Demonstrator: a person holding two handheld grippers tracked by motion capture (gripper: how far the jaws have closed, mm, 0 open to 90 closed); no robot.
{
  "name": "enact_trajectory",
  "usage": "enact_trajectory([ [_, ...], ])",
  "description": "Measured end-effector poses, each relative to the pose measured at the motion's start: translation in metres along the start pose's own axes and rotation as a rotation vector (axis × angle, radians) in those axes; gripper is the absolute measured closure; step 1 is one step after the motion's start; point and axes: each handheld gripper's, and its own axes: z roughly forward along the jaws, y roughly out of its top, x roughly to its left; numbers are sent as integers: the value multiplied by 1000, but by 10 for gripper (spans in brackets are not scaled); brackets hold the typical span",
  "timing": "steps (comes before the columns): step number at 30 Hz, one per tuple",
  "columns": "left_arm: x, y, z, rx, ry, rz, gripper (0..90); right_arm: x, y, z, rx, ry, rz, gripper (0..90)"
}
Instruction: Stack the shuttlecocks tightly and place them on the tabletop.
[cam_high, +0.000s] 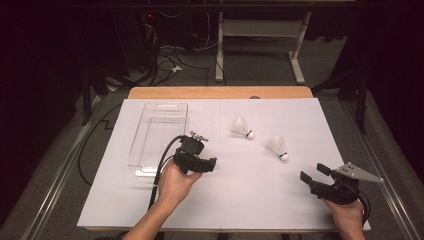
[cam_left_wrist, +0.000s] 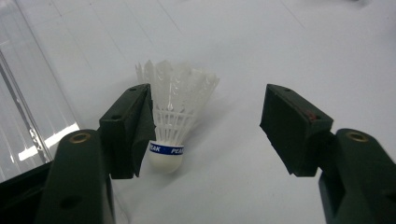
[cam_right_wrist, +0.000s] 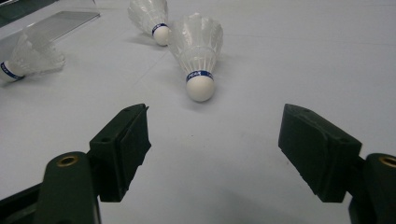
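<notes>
A white shuttlecock with a blue band lies on the white sheet between the jaws of my left gripper. The gripper is open, and the shuttlecock rests against its left pad, well clear of the other pad. In the high view this gripper sits beside the clear tray. Two more shuttlecocks lie right of centre. My right gripper is open near the front right, aimed at the nearer shuttlecock, with nothing between its jaws.
The clear plastic tray lies lengthwise on the left half of the sheet and looks empty. The white sheet covers a wooden table. Cables and a desk frame are on the floor beyond.
</notes>
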Motion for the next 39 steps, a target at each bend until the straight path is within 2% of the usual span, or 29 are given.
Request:
enact_trajectory([
  [14,10,19,16,36,3,-53,332,0,0,0,1,1,3,248],
  [18,8,25,16,42,19,-40,329,0,0,0,2,2,0,248],
  [29,12,40,29,92,14,-62,318,-1,0,1,13,1,2,249],
  [33,13,44,34,107,24,-80,309,0,0,1,12,2,2,249],
  [39,16,45,41,131,69,-98,315,0,0,1,11,4,-1,249],
])
